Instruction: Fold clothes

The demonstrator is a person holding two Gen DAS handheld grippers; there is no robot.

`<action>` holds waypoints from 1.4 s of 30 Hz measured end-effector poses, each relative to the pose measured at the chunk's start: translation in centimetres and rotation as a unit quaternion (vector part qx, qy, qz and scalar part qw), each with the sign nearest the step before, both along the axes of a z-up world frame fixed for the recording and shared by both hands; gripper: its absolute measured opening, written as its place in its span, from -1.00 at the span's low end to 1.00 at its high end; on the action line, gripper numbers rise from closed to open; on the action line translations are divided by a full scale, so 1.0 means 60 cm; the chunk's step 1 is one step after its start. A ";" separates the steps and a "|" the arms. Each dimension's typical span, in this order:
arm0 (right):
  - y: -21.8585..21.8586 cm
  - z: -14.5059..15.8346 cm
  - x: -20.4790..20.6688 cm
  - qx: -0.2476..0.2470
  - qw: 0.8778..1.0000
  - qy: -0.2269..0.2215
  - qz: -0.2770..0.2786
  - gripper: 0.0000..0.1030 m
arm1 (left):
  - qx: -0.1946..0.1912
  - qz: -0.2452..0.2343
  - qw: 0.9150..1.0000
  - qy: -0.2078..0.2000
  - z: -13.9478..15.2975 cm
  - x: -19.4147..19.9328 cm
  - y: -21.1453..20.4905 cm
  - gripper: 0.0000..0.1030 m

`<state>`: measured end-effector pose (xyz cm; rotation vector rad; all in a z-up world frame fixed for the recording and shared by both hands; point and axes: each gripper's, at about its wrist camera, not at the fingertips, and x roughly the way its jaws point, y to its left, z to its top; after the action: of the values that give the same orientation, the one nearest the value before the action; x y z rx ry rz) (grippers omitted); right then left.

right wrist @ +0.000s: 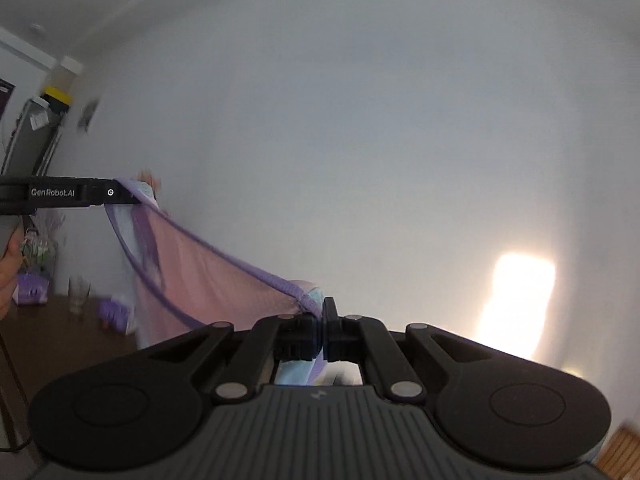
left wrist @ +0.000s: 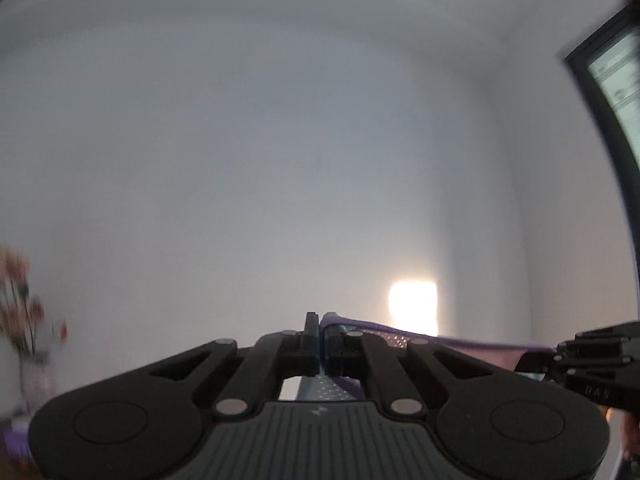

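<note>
A pink mesh garment with purple trim and pale blue patches hangs stretched in the air between both grippers. My left gripper is shut on one purple-edged corner of the garment, whose hem runs off to the right. My right gripper is shut on the other corner, and the cloth sags away to the left. In the right wrist view the left gripper shows at far left, clamping the cloth's upper corner, with a hand beneath it. The right gripper appears at the right edge of the left wrist view.
Both cameras face a plain white wall with a bright light patch. A dark wooden surface lies low at left with a glass and purple items. Flowers stand at left. A window frame is at right.
</note>
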<state>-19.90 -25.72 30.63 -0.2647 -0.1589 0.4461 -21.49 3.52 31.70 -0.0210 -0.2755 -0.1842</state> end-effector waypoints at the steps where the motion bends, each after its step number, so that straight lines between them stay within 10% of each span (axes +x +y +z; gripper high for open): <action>1: -0.004 0.018 -0.006 0.002 1.000 -0.012 0.001 -0.97 | 0.000 0.002 1.000 -0.016 0.013 -0.010 0.000 -0.98; 7: 0.010 0.034 0.023 0.015 0.999 -0.038 -0.002 -0.96 | -0.007 0.010 1.000 -0.004 -0.001 0.031 0.012 -0.98; 13: 0.059 -0.030 0.226 -0.002 0.996 0.055 -0.071 -0.96 | 0.039 0.038 0.995 0.080 -0.043 0.223 0.005 -0.98; 21: 0.046 0.078 0.180 0.041 0.992 -0.081 -0.086 -0.95 | 0.117 0.084 0.985 -0.095 0.055 0.210 -0.033 -0.97; 26: 0.027 0.071 0.110 0.027 0.995 -0.082 -0.059 -0.93 | 0.129 0.065 0.984 -0.107 0.041 0.134 -0.021 -0.95; 32: 0.027 -0.123 0.081 -0.030 0.997 0.067 -0.036 -0.93 | 0.091 0.007 0.985 0.146 -0.190 0.111 0.019 -0.86; 34: 0.033 -0.231 0.093 -0.064 0.981 0.181 -0.012 -0.92 | 0.074 -0.014 0.968 0.239 -0.276 0.106 0.034 -0.67; 37: 0.033 -0.386 0.095 -0.091 0.921 0.375 0.059 -0.76 | 0.048 -0.045 0.924 0.376 -0.406 0.100 0.056 -0.55; 39: 0.030 -0.424 0.081 -0.103 0.901 0.409 0.098 -0.26 | 0.031 -0.050 0.899 0.433 -0.456 0.087 0.070 -0.55; 42: 0.025 -0.439 0.088 -0.104 0.892 0.420 0.132 -0.09 | -0.012 -0.024 0.903 0.429 -0.449 0.107 0.076 -0.16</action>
<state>-14.63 -24.20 4.28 -0.2398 0.7176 0.8149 -15.08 8.07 4.79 -0.1305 0.6074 -0.2033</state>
